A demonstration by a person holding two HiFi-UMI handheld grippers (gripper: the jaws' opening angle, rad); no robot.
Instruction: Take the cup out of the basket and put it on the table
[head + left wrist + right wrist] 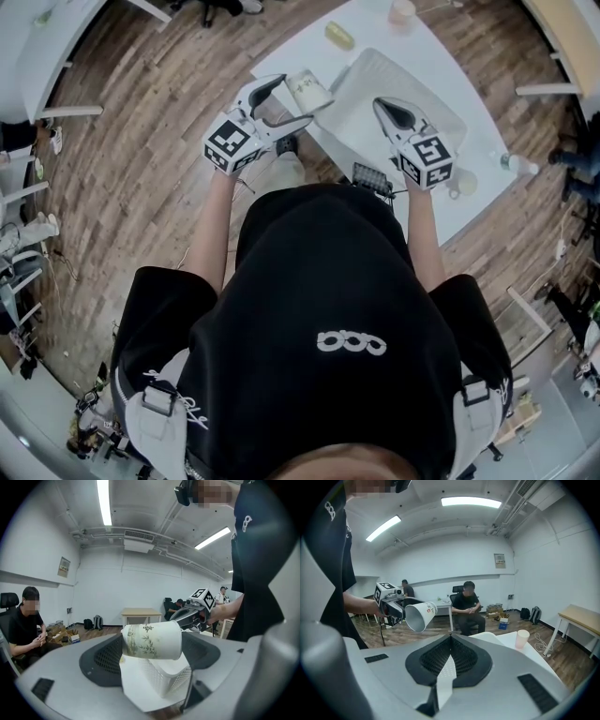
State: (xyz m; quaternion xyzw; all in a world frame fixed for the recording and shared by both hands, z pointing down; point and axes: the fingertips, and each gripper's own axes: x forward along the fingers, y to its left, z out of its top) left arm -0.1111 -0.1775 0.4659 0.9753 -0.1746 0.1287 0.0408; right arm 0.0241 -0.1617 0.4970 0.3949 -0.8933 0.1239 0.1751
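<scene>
A white paper cup (307, 91) with a bamboo print lies sideways between the jaws of my left gripper (292, 98), which is shut on it. The cup (152, 641) hangs in the air just left of the white mesh basket (361, 103), near the white table's (300, 42) left edge. The basket's corner (164, 677) shows below the cup. My right gripper (382, 105) hovers over the basket, shut and holding nothing. From the right gripper view its fingertips meet (450, 637), and the cup (419, 615) shows to the left with its open mouth turned toward the camera.
A pink cup (401, 11) stands at the table's far end, with a yellowish object (339, 35) near it. A bottle (511, 164) and a small bowl (464, 183) lie to the right. A person (468, 606) sits in the room beyond; wooden floor surrounds the table.
</scene>
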